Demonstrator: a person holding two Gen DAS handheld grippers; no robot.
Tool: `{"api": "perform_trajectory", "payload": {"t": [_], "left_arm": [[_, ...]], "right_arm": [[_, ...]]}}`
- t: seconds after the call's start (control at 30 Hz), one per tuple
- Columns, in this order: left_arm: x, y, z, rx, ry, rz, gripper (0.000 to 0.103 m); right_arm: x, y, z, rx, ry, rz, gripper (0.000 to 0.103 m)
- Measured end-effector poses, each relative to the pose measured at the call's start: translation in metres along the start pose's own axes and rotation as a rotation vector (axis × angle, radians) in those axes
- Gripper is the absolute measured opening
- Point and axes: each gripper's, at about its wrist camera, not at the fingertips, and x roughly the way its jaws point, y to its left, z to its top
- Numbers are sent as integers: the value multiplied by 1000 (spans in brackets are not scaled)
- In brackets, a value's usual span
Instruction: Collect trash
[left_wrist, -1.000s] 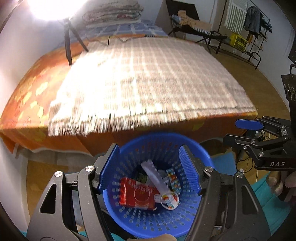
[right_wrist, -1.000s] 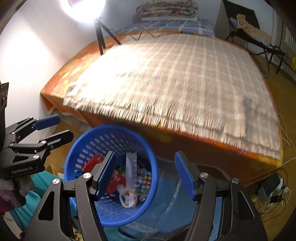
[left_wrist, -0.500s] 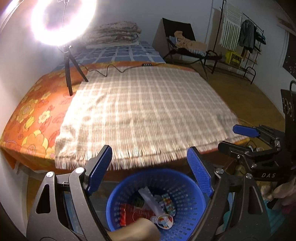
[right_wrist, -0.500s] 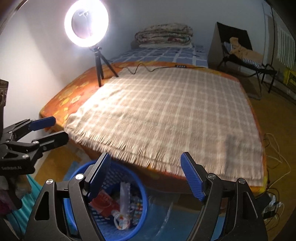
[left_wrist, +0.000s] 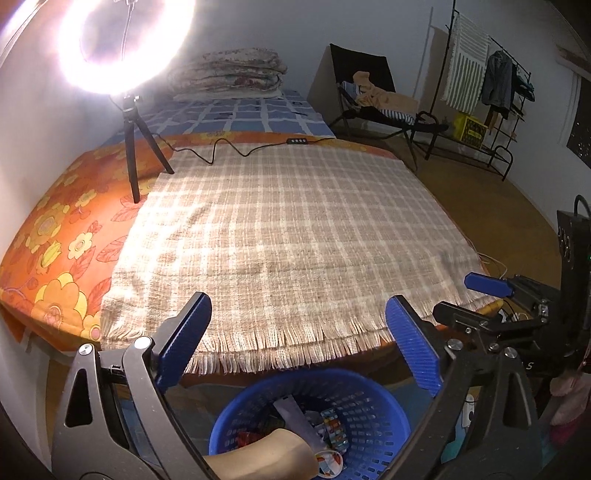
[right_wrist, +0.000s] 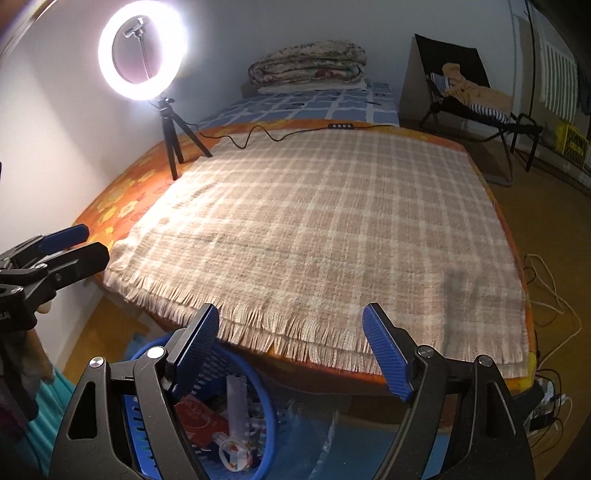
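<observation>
Left wrist view: left tool (left_wrist: 297, 341) opening wide, empty, above blue basket (left_wrist: 373, 410) of trash; right tool (right_wrist: 291, 347) wide, empty too.

Very little lettering legible from here. On the body of the right gripper (left_wrist: 487, 291), seen off to the right of the left fingers, a single white "S" shows at its lower edge (rest of the word cut off). Red wrapper (right_wrist: 197, 417) in the blue basket (right_wrist: 271, 413), just beneath the right gripper's left finger: pale print, unreadable. Yellow crate (left_wrist: 469, 129) far beyond the fingertips: dark marks, illegible.
</observation>
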Motion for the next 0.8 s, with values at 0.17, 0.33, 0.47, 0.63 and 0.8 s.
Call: {"api": "perform_trajectory", "payload": {"t": [0.17, 0.33, 0.47, 0.63, 0.8], "left_arm": [[10, 2, 0, -10, 17, 1, 98], [12, 4, -1, -13, 18, 6, 99], [12, 5, -2, -18, 21, 9, 100], [11, 6, -2, -19, 20, 8, 100], [11, 6, -3, -17, 19, 10, 100]], "right_arm": [[6, 0, 2, 3, -4, -2, 80], [9, 1, 2, 10, 3, 8, 80], [10, 3, 1, 3, 10, 5, 80], [10, 3, 1, 6, 11, 5, 80], [9, 2, 1, 22, 14, 14, 80]]}}
